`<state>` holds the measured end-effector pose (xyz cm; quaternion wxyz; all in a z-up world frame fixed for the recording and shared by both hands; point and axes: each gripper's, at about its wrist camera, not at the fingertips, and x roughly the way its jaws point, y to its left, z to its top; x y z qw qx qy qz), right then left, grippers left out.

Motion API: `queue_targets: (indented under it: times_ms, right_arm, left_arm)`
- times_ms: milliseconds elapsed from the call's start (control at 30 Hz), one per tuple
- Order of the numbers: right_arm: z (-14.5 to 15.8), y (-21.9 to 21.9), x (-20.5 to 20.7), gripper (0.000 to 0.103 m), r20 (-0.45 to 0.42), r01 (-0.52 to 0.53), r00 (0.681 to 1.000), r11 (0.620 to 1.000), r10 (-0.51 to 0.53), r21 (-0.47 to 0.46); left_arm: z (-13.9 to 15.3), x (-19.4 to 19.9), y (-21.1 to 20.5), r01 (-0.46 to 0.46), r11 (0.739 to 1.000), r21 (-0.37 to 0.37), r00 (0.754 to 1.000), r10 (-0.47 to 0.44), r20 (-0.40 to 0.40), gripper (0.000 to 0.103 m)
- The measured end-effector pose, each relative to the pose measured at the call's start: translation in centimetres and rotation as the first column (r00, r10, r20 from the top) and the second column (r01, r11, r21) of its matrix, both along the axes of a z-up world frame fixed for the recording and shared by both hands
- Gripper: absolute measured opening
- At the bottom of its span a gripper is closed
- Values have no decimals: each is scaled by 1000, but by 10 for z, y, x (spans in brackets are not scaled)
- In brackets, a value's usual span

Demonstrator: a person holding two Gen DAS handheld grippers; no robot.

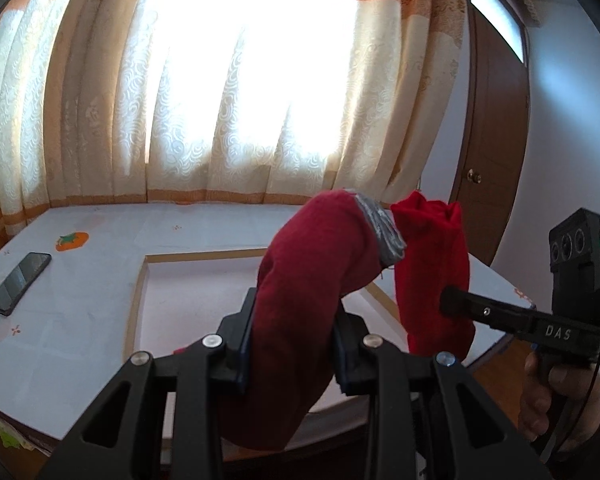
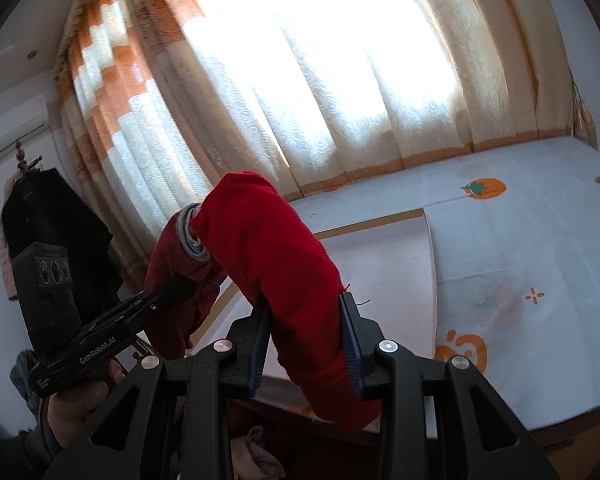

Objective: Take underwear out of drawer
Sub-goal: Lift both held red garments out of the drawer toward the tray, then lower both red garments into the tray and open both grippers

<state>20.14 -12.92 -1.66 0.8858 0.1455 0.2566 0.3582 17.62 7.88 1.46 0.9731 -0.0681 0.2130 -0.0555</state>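
- Backlit cream-and-orange curtains [image 1: 228, 92] fill most of both views, so everything in front reads a bit dark.
- Below the curtains sits the table [image 1: 80, 320] with a white cloth printed with orange fruit; a framed pale panel [image 1: 204, 300] lies on it, roughly at its middle.
- Brown door [image 1: 496, 152] stands to the right of the curtains in the left wrist view, and a dark coat [image 2: 56, 224] hangs to their left in the right wrist view.
- Red underwear [image 1: 300, 300] with a grey waistband [image 1: 380, 232] is up in the air in front of the curtains, above the table's near edge, strung between both tools.
- Left tool [image 1: 294, 344] is closed down on the darker red end, fabric bunched between the pads.
- Right tool [image 2: 304, 340] is clamped the same way on the brighter red end.
- Black phone [image 1: 20, 284] lies on the table, far left of the panel.
- Progress-wise, I'd say the taking-out is basically done: the garment hangs clear. No drawer clearly shows, just some cloth [image 2: 256, 456] low in the right wrist view. What's probably left is setting it down and letting go.
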Motion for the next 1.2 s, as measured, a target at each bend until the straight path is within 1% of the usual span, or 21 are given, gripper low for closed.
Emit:
queue_targets:
  times_ms: [200, 333, 500, 700, 800, 900, 1200]
  right_arm:
    - [-5, 9, 32, 36, -59, 5, 998, 999, -7, -34]
    - [-7, 12, 53, 36, -91, 21, 996, 998, -26, -56]
    - [-7, 13, 78, 36, -141, 30, 989, 998, -38, -62]
    - [-14, 15, 105, 36, -207, 37, 977, 997, -49, -62]
    - [-15, 18, 117, 36, -224, 51, 973, 996, -65, -68]
    - [-18, 22, 128, 36, -239, 50, 969, 995, -69, -84]
    - [-22, 24, 150, 37, -245, 81, 964, 992, -103, -98]
  left_arm:
    - [-3, 32, 5, 3, 999, -35, 998, -5, -67, 30]
    - [-6, 52, 9, -12, 998, -62, 994, 5, -109, 30]
    - [-8, 77, 10, -29, 996, -89, 988, 15, -153, 30]
    - [-13, 106, 10, -47, 990, -133, 977, 18, -210, 30]
    - [-20, 125, 16, -79, 978, -193, 963, 25, -267, 30]
    - [-26, 140, 20, -104, 968, -229, 952, 30, -305, 30]
    - [-35, 166, 21, -144, 951, -275, 936, 41, -349, 30]
